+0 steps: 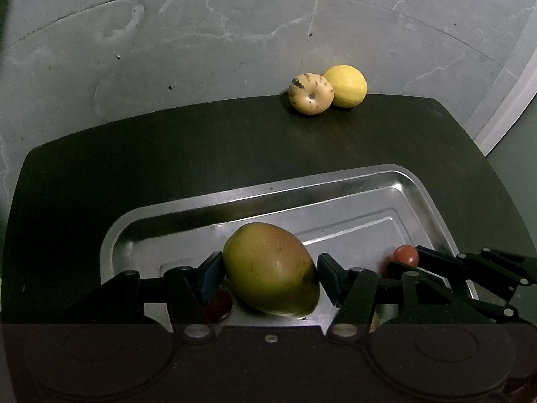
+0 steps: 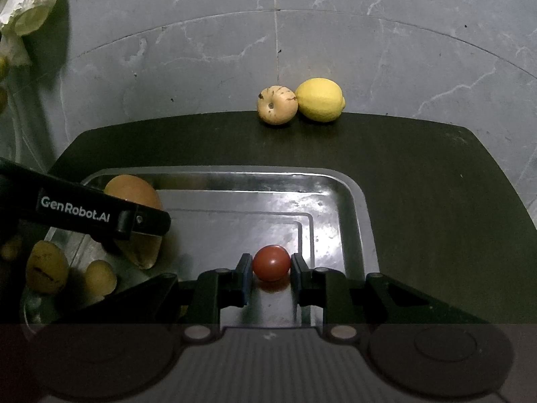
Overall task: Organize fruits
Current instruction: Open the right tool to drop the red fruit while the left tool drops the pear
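Tabletop [image 1: 134, 154], a dark matte slab with rounded corners, is standing over grey marbled floor tiles [image 1: 201, 33] and carrying a shallow stainless-steel tray [image 1: 386, 174] whose rolled rim and stepped base are reflecting the light. Left gripper [image 1: 270, 270] is bracketing a large oval mango [image 1: 270, 268], smooth-skinned, green shading to red; its blue-padded fingers [image 1: 211, 273] are lying at the fruit's flanks, though whether the pads are pressing on it cannot be told. Right gripper [image 2: 270, 270] is flanking a small glossy red tomato [image 2: 271, 262] resting on the tray floor, the pads sitting just beside its skin, firm contact likewise unclear. Several dull yellow, dark-blotched fruits [image 2: 47, 265] are lying in the tray's left part. Outside the tray, at the far table edge, a pebbled yellow lemon [image 2: 320, 99] is touching a round, cream, brown-streaked fruit [image 2: 277, 104].
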{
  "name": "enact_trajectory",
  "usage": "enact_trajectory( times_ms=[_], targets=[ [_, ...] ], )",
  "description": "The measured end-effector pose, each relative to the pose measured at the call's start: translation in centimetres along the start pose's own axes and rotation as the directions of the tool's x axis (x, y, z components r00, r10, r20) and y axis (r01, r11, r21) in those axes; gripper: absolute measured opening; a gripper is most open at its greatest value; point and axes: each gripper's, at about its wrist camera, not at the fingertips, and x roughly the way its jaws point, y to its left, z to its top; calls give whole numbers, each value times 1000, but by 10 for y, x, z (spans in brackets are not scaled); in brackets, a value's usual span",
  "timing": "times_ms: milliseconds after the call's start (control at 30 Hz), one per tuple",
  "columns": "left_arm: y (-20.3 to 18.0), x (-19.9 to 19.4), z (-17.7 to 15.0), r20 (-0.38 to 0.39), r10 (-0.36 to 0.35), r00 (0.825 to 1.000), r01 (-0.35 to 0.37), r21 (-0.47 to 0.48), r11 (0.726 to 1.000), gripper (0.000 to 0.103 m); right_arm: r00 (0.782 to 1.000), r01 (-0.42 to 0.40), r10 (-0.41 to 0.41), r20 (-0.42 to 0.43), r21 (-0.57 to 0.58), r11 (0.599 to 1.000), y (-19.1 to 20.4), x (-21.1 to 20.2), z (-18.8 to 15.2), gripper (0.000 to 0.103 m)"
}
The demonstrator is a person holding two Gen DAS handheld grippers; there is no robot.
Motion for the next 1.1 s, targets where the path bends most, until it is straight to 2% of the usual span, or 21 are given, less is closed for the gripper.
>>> enact_trajectory(
  times_ms=[133, 267, 500, 767, 867, 1100],
  targets=[
    [0, -1, -1, -4, 2, 1000, -2, 3, 1000, 63, 1000, 9, -9, -1, 5, 1000, 1, -3, -1, 30],
    [-2, -4, -2, -1, 8, 1000, -8, 7, 1000, 65, 1000, 24, -24, 7, 13, 1000, 2, -8, -1, 45],
    [-3, -22, -4, 39, -15, 999, 14, 36, 999, 80, 999, 34, -35, 26, 19, 999, 3, -29, -4, 60],
    [5, -53, -15, 93, -21, 995, 16, 54, 998, 96, 1000, 21, -21, 15, 40, 999, 5, -55, -9, 89],
    [11, -65, -24, 109, -15, 994, 8, 65, 998, 100, 1000, 0, 0, -2, 43, 999, 7, -62, -11, 96],
    [37, -86, -47, 119, 52, 991, -58, 43, 997, 102, 997, -44, 46, -60, 41, 998, 14, -74, -18, 102]
  ],
)
